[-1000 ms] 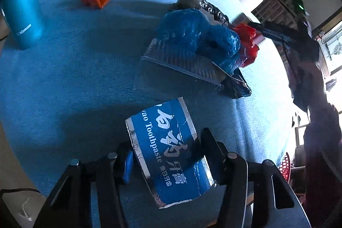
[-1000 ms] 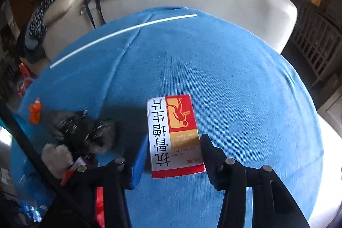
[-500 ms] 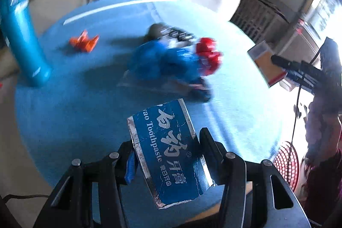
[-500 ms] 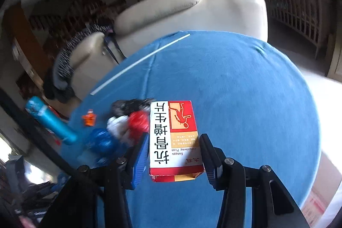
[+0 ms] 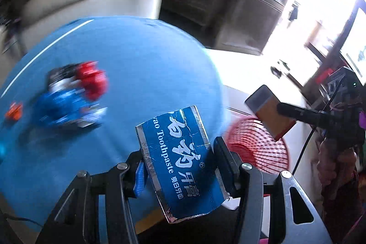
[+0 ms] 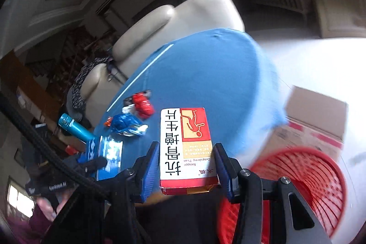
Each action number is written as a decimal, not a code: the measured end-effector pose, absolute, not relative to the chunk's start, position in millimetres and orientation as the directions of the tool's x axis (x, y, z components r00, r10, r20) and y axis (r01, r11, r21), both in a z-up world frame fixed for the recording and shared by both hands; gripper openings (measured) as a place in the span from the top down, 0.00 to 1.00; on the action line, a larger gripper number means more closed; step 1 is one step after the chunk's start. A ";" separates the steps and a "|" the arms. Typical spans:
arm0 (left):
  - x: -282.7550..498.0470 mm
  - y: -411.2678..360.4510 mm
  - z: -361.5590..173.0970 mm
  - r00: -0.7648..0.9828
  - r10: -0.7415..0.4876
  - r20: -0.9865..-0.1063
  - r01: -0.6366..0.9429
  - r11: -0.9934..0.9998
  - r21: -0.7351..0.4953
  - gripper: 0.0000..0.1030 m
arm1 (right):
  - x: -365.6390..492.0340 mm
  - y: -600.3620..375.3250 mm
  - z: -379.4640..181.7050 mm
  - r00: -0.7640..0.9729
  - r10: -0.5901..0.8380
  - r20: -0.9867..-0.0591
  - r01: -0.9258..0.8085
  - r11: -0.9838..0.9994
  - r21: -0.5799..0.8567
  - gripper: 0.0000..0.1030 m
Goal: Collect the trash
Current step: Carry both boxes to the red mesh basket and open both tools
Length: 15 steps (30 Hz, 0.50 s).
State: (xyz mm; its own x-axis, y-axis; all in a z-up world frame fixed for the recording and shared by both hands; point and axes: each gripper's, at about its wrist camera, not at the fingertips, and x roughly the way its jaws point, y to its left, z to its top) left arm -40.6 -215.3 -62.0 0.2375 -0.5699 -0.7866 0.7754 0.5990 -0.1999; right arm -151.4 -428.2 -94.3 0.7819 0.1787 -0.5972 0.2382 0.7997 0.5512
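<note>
Clamped toothpaste box (image 5: pixel 183 161), medicine box (image 6: pixel 186 148)

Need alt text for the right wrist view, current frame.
The right gripper clamps a red-and-white cardboard medicine box with Chinese lettering above the edge of a round blue-clothed table. A red slatted plastic basket stands below right, a brown carton behind it. Crumpled red and blue wrappers remain on the cloth at left.

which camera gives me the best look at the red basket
The right wrist view: the red basket fills its lower right corner, showing rim and ribbed inside. In the left wrist view the red basket is smaller, partly hidden behind the left gripper.
</note>
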 end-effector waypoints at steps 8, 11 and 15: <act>-92.3 -318.0 -87.9 0.087 -0.529 -0.844 0.886 0.429 -0.177 0.46 | -227.6 -500.4 -127.2 0.776 0.150 -0.612 0.375 0.671 0.640 0.51; -103.5 -339.4 -98.7 0.062 -0.506 -0.860 0.903 0.396 -0.168 0.46 | -249.8 -520.2 -140.0 0.786 0.122 -0.607 0.410 0.632 0.658 0.51; -119.7 -358.6 -112.2 0.040 -0.467 -0.883 0.915 0.373 -0.156 0.46 | -264.9 -535.3 -162.4 0.788 0.135 -0.601 0.435 0.569 0.698 0.49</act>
